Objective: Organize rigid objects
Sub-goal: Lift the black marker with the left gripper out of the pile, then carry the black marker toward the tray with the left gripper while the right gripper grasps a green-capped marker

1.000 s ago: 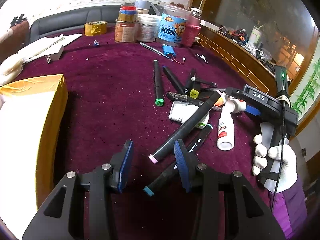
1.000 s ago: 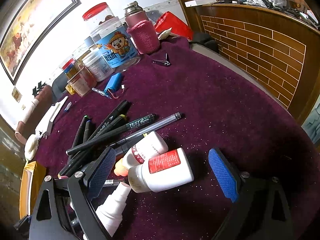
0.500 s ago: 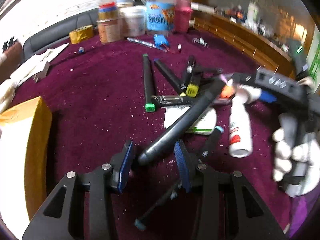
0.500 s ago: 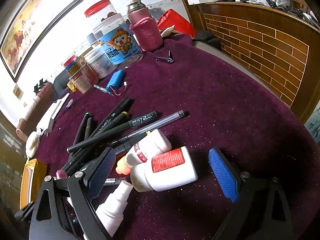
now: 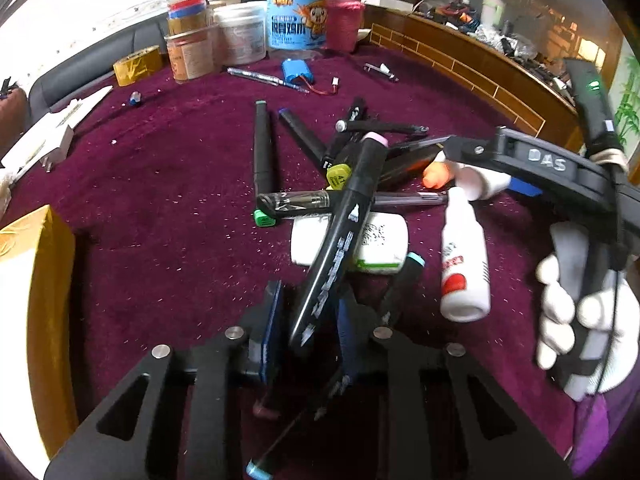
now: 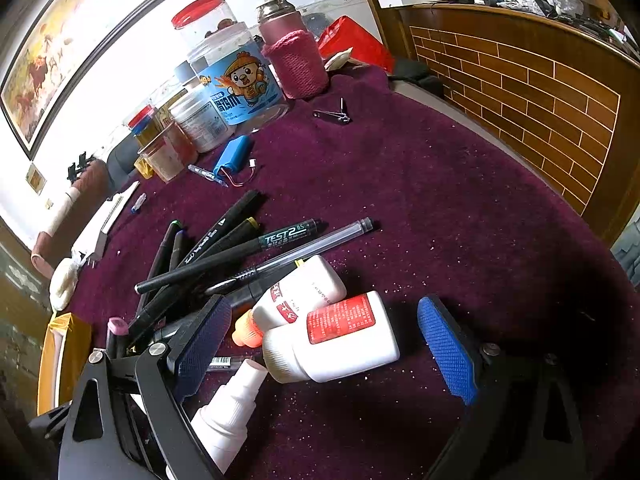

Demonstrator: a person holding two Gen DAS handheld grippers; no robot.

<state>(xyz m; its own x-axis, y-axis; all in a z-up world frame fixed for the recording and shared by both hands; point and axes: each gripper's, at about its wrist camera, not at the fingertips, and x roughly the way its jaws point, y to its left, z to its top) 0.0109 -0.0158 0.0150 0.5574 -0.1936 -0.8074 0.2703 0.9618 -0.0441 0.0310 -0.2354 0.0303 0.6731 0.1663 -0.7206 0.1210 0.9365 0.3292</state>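
My left gripper (image 5: 308,320) is shut on a black marker with pink caps (image 5: 340,236), which slants up over a heap of pens and markers (image 5: 304,200) on the purple cloth. A white bottle (image 5: 464,268) and a white tube (image 5: 384,246) lie beside the heap. My right gripper (image 6: 324,344) is open and straddles a white bottle with a red label (image 6: 336,340); a second bottle with an orange tip (image 6: 296,296) and a spray bottle (image 6: 228,412) lie close by. The pink marker tip (image 6: 118,326) shows at the left.
A yellow box (image 5: 36,308) stands at the left. Jars and tubs (image 5: 296,20), a tape roll (image 5: 138,66), a blue battery pack (image 5: 298,76) and nail clippers (image 6: 334,116) sit at the back. A wooden brick-patterned counter (image 6: 540,92) borders the right.
My left gripper has moved forward over the pink-capped marker, closed on it and tilted its far end up. The right gripper has stayed open over the white bottle.
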